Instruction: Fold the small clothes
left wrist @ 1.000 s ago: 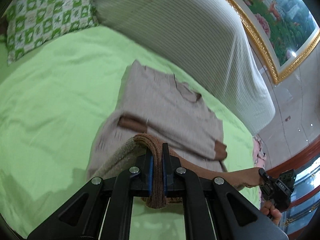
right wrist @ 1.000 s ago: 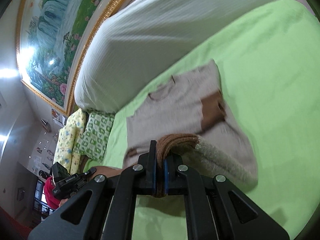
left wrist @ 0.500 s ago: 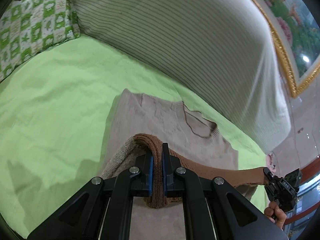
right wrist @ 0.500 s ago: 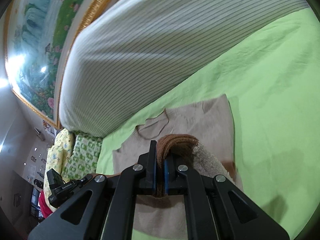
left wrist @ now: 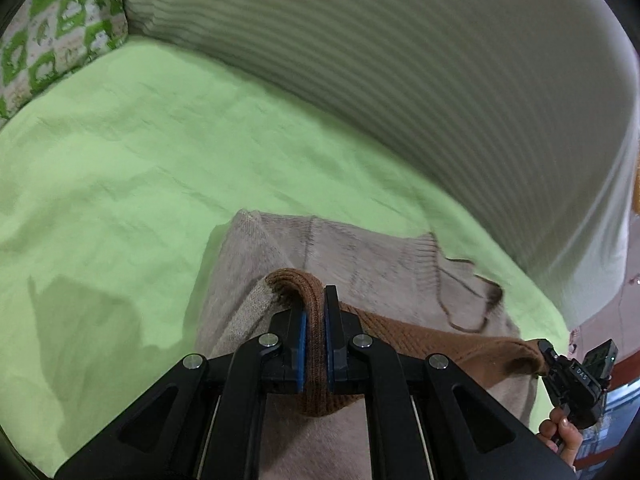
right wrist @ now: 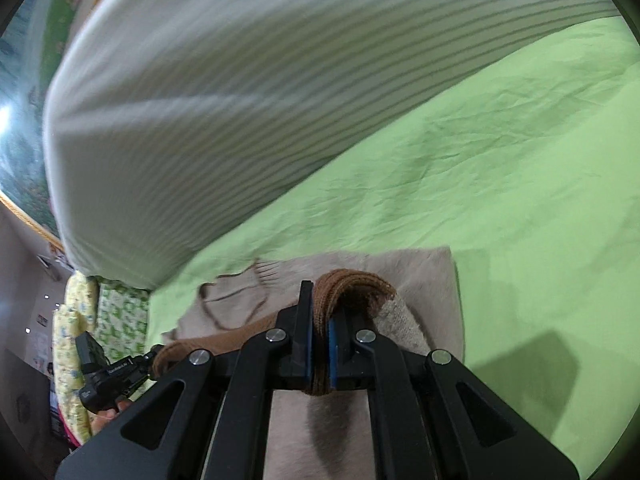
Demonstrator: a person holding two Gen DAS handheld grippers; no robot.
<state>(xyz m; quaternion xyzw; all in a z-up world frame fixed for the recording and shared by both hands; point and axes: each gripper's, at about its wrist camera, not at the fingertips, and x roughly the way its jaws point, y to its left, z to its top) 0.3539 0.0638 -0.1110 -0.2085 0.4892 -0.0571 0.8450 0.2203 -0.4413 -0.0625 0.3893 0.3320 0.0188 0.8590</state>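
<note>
Item: sweater (left wrist: 360,256) on sheet (left wrist: 120,168). My left gripper (left wrist: 314,320) and right gripper (right wrist: 318,320) each pinch its brown hem (left wrist: 420,336) tight, keeping the fold edge straight.

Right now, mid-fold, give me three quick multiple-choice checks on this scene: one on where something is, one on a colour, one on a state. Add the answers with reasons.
1. Where does the sweater lie?
A. on the green sheet
B. on the striped cushion
C. on the checked pillow

2. What colour is the ribbed hem pinched by the left gripper?
A. white
B. brown
C. green

3. What state is the right gripper in?
A. open above the sheet
B. shut on nothing
C. shut on the hem

Answers:
1. A, the beige body spreads on the sheet, in front of the cushion.
2. B, a brown knit band runs between the blue pads.
3. C, the right wrist view shows brown hem clamped between its fingers.
</note>
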